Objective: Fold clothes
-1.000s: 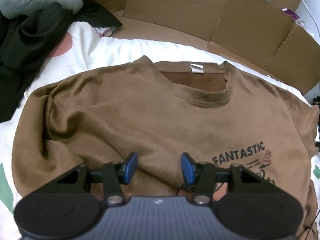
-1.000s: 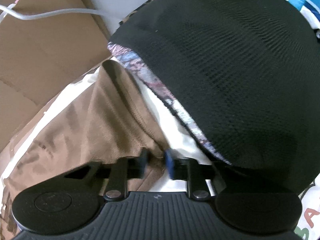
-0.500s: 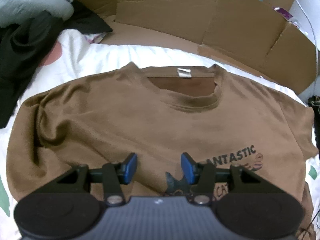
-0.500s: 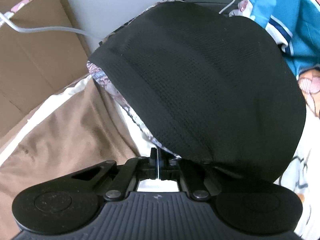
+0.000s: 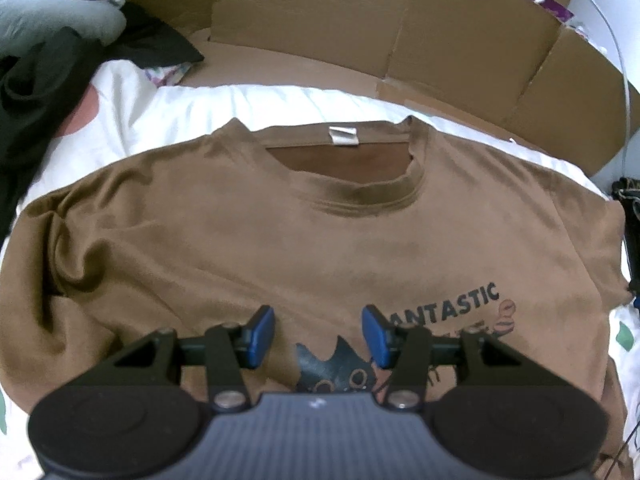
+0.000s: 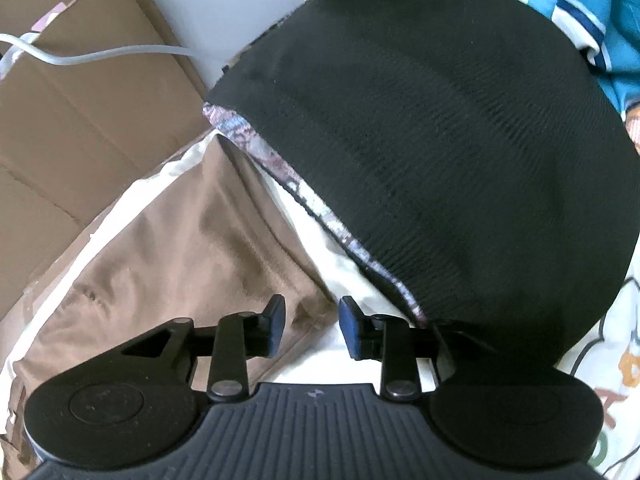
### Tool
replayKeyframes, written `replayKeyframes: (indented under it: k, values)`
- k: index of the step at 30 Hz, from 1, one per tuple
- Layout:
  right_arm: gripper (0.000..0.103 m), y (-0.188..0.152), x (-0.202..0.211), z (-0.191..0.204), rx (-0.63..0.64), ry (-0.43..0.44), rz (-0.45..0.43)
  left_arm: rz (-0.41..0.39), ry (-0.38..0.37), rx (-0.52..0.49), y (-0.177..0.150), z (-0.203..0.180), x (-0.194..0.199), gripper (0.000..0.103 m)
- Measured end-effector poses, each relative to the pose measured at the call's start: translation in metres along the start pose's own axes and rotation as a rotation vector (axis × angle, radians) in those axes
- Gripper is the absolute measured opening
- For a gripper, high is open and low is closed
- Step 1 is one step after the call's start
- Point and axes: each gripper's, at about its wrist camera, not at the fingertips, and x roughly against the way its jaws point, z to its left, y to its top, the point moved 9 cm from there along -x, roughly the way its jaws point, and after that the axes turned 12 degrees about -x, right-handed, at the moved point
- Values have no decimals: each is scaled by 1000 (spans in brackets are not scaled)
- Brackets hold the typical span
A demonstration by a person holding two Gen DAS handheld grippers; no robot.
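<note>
A brown T-shirt (image 5: 248,240) with a "FANTASTIC" print lies face up on the white bed sheet (image 5: 168,120), collar at the far side. My left gripper (image 5: 318,336) hovers open over the shirt's chest, nothing between its blue pads. In the right wrist view the shirt's sleeve (image 6: 192,264) lies spread flat, its hem corner just ahead of my right gripper (image 6: 312,326). That gripper is open and holds nothing.
Flattened cardboard boxes (image 5: 460,44) line the far side of the bed. Dark and grey clothes (image 5: 44,60) are piled at the far left. A black mesh chair back (image 6: 452,152) looms right beside the sleeve. A grey cable (image 6: 100,54) runs over the cardboard.
My right gripper closed on the sleeve hem, drew it outward, then opened and let it go. The left gripper pulled back a little over the shirt, staying open.
</note>
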Motion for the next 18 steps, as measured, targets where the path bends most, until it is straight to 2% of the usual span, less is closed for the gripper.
replayKeyframes:
  k: [3,4,5,9,14,18]
  values:
    - [31,-3,-8,0,-16,-17,5,2,2,5,-2,3,1,52]
    - [11,-4,-10,0,-16,-24,-1,1,2,6,-2,4,1,52]
    - [6,-4,-10,-1,-18,-26,-8,0,3,7,-3,6,2,52]
    - [5,-3,-3,-5,-6,-42,-41,-2,6,18,-6,12,4,52]
    - [6,-9,-6,-13,-3,-88,-31,-8,6,16,-4,14,6,52]
    - [8,-6,13,-2,38,-56,-97,-14,7,14,-3,16,8,52]
